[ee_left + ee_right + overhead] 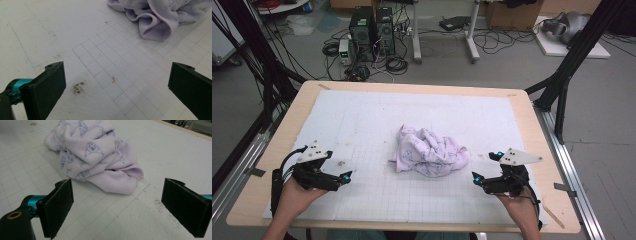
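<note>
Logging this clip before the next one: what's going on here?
A person sits at a table covered by a white gridded mat, holding a two-jaw tool in each hand. A crumpled lilac cloth with small printed figures lies in a heap mid-mat. The left tool and right tool rest to either side of it, jaws open and empty, both aimed at the cloth. Nothing is gripped yet.

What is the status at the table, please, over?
Left gripper and right gripper open, empty. Crumpled lilac printed cloth mid-mat between them, untouched. Nothing in the way.
</note>
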Available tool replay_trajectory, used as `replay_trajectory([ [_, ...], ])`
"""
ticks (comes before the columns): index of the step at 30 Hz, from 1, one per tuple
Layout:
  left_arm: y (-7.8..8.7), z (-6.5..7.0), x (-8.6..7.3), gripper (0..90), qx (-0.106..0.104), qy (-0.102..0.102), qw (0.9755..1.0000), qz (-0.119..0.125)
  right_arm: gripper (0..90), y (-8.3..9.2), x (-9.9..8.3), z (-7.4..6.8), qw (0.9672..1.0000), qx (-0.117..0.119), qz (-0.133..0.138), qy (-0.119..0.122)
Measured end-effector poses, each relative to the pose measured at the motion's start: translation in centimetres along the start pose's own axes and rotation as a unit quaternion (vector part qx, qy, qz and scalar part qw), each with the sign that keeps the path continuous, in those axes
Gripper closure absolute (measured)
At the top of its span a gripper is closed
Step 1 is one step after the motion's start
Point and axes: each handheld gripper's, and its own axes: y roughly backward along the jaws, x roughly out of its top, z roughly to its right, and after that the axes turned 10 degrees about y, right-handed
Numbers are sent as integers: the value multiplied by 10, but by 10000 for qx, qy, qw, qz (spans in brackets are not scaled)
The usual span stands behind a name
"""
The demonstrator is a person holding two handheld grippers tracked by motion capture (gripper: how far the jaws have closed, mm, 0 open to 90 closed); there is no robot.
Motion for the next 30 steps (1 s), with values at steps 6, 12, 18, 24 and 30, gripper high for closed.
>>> replay_trajectory([
  [6,-2,-1,1,19,-5,17,10000,-29,99,-2,0,3,10000,35,-7,-18],
  [12,-2,0,1,19,-19,13,10000,-35,99,-3,0,2,10000,55,9,-3],
  [18,-3,-1,1,19,-26,27,10000,-45,99,-5,6,2,9999,106,34,29],
  [24,-3,0,1,19,-52,4,10000,-54,99,-18,25,4,9995,236,87,166],
  [30,-2,-1,3,19,-55,24,10000,-39,99,-37,48,4,9984,465,90,297],
])
